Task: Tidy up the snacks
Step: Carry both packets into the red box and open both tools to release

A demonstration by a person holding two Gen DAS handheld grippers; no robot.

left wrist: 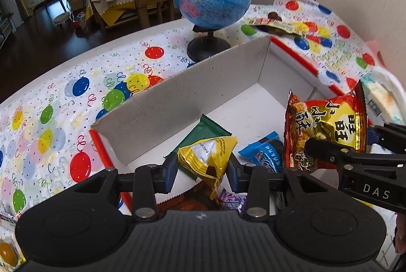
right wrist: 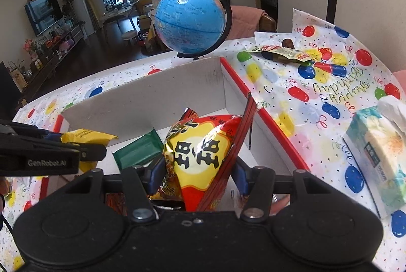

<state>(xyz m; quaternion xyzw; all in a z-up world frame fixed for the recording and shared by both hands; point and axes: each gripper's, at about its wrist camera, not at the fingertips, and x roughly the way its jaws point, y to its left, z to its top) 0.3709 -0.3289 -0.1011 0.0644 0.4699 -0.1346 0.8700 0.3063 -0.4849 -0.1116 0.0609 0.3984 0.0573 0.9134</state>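
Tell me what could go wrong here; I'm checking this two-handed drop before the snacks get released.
1. The left gripper pinches only a corner of the yellow packet; it may slip early.
2. The right gripper holds the red bag near the box wall; it could land on the rim.

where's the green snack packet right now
In the left wrist view the green packet lies on the floor of the white box, just behind the yellow packet held in the left gripper.
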